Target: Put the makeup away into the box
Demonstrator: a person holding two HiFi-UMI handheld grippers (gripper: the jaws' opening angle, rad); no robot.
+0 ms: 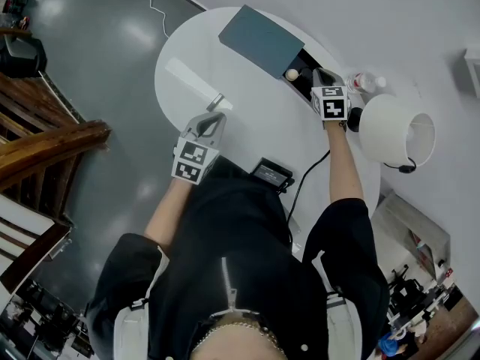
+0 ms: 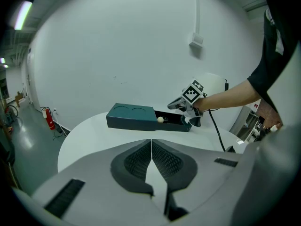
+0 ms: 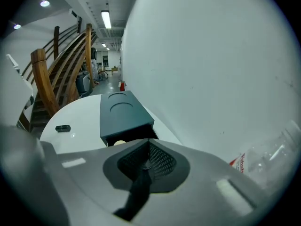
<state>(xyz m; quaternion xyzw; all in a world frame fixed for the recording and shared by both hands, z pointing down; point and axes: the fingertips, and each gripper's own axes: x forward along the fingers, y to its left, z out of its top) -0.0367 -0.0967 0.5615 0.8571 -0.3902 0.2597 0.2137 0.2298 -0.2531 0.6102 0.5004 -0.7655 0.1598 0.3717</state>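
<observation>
Right claw [image 3: 148, 149] closed, meshed pads | box [image 3: 123, 112] teal, rectangular | table [image 3: 80, 114] round, white

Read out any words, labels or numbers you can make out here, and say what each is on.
Clear plastic bottle: red print on its label, cut off and blurred, not readable.
Marker cubes: black-and-white square patterns only, no words.
Small black device: too small to read.
Teal box: no print visible.

A ball [image 1: 291, 74] lies in the box [image 1: 262, 40] on the table [image 1: 255, 126], lamp [image 1: 397, 130] at its right.
</observation>
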